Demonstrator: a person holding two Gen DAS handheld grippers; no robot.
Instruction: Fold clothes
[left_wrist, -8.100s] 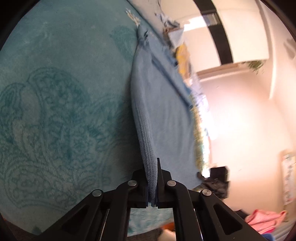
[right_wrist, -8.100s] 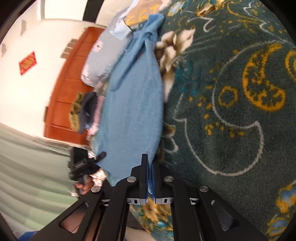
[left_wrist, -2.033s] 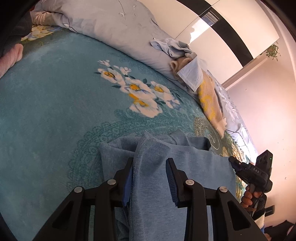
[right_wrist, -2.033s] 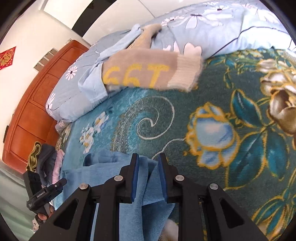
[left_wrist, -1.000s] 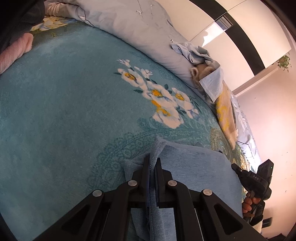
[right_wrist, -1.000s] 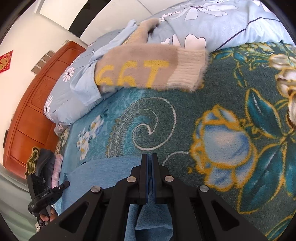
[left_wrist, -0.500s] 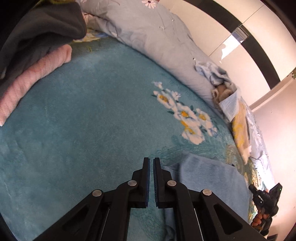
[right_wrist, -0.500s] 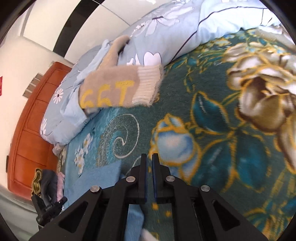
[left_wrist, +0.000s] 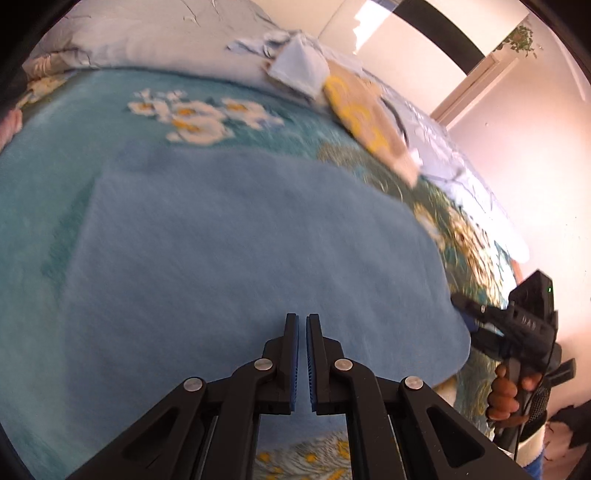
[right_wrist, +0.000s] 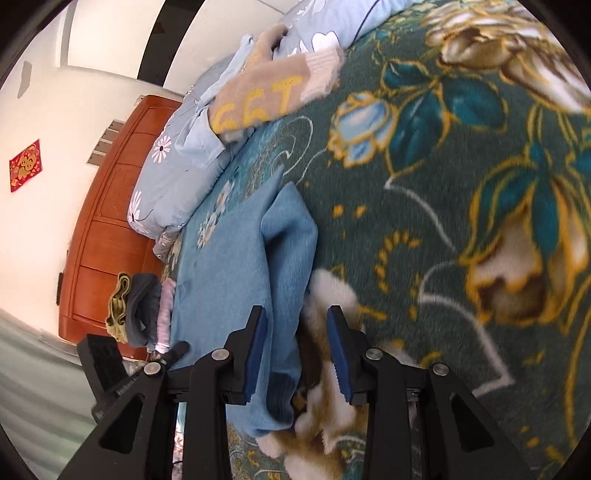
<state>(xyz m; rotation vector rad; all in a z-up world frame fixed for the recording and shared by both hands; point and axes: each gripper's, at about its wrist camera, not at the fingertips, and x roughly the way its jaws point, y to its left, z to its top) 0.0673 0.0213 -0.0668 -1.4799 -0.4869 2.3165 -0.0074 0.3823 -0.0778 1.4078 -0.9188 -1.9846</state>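
Left gripper (left_wrist: 301, 360): jaws nearly together, a thin gap between the blue pads, nothing pinched; hovering above the near middle of the blue garment (left_wrist: 240, 266). Right gripper (right_wrist: 297, 354): jaws spread wide, empty, straddling the garment's right-hand edge where a doubled strip (right_wrist: 291, 258) runs away from the tool; one pad over cloth, the other over the blanket (right_wrist: 461, 184).

Garment spread flat on the blanket, layered, with a straight stepped edge at the far left in the left wrist view and a rounded corner near the right gripper's black body (left_wrist: 524, 328). Long axis, seen from the right wrist, running roughly straight ahead of the tool toward the pillows (right_wrist: 170, 184).

Right gripper nearer to that loose doubled edge, already set across it; left gripper over the flat middle, well off any edge. Whether another fold is due or the piece lies finished: not settled by these views. Tan sweater (right_wrist: 266, 99) lying on the pillows beyond; a small pile of dark and pink clothes (right_wrist: 144, 306) at the far left
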